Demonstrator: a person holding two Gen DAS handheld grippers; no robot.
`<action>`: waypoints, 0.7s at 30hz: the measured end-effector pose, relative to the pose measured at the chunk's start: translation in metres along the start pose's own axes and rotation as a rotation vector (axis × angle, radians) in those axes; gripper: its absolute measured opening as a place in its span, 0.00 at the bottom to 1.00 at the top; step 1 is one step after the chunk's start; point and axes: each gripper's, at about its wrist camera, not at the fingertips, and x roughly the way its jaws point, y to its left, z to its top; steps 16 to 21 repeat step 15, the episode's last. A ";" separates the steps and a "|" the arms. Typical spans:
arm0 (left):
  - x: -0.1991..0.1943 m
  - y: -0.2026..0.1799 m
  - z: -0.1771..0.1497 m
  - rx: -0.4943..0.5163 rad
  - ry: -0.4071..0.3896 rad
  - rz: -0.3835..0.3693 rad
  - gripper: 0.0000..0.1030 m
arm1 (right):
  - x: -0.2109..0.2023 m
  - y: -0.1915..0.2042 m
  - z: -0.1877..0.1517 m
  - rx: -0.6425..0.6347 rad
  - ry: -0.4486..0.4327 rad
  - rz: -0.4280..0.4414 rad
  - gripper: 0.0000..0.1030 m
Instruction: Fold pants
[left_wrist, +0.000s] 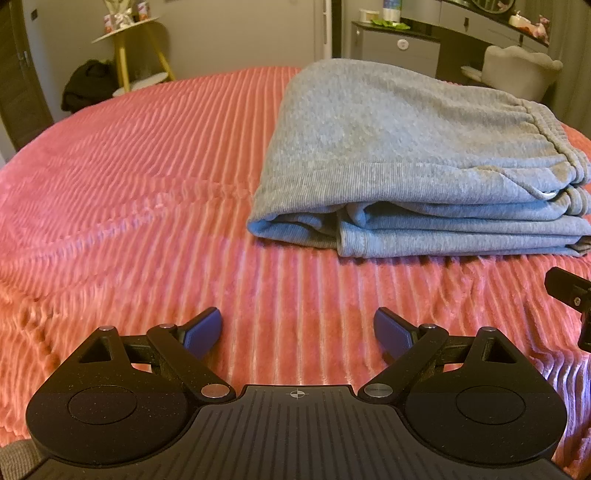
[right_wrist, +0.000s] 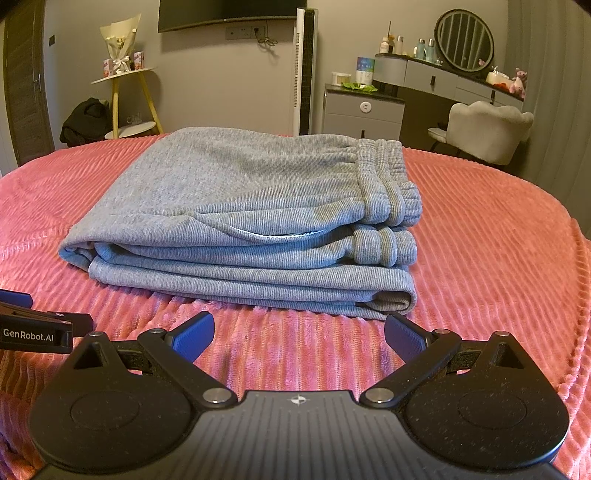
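The left gripper (left_wrist: 297, 334) is spread wide and holds nothing; it hovers over the bedspread (left_wrist: 129, 184), short of the pants (left_wrist: 388, 147), which lie ahead and to its right. The right gripper (right_wrist: 299, 338) is likewise spread and empty, with its fingertips just short of the near edge of the pants (right_wrist: 258, 206). The pants rest on the bed as a compact grey stack of several layers, with the waistband (right_wrist: 384, 184) on the right and a rounded fold on the left. Judged from this layout, folding is complete or nearly so, and the step in hand is release and retreat. To do it well, keep both grippers spread, draw them straight back and slightly up, and avoid snagging the bottom layer. If any tidying is wanted, press lightly on top; do not pull an edge, as the soft knit may slide and undo the stack.
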 end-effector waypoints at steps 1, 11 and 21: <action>0.000 0.000 0.000 0.000 -0.002 0.001 0.91 | 0.000 0.000 0.000 0.000 0.000 0.000 0.96; -0.004 0.001 -0.002 0.002 -0.039 -0.007 0.91 | 0.001 -0.001 0.000 -0.002 0.001 0.001 0.96; -0.006 0.001 -0.002 0.008 -0.050 -0.025 0.91 | 0.001 -0.001 0.000 -0.001 0.001 0.001 0.96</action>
